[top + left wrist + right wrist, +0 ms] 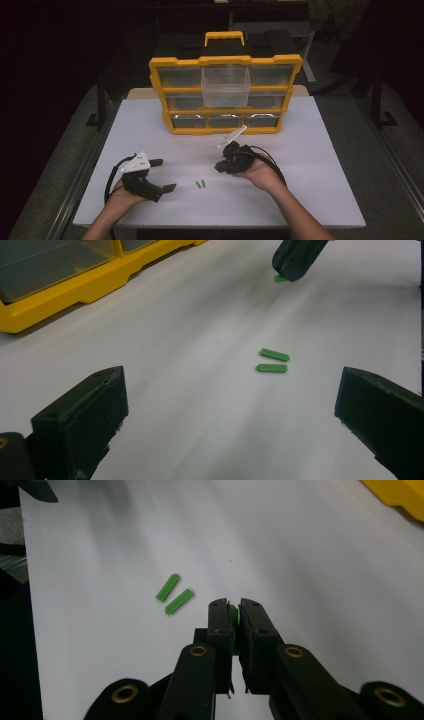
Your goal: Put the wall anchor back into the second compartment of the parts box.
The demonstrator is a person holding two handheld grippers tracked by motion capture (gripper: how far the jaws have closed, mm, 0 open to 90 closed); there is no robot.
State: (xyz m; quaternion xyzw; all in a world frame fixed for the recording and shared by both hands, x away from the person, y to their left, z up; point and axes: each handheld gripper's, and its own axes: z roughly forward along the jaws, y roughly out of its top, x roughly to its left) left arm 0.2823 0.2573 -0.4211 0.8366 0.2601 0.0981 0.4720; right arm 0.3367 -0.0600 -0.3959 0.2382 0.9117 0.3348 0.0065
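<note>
White desk, dark room: the right gripper, closed on a green peg, sits short of the yellow organizer ahead; two more pegs lie between it and the wide-open, empty left gripper.

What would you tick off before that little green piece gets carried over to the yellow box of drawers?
1. Right gripper shut on the green piece: ok.
2. How firmly the piece sits between the pads: cannot tell, only a sliver shows.
3. A drawer to receive it: ok, the clear drawer of the yellow organizer stands pulled out.
4. Left gripper out of the way: ok, open and off to the side.
5. Two green pieces left on the white table: ok, lying side by side, untouched.
</note>
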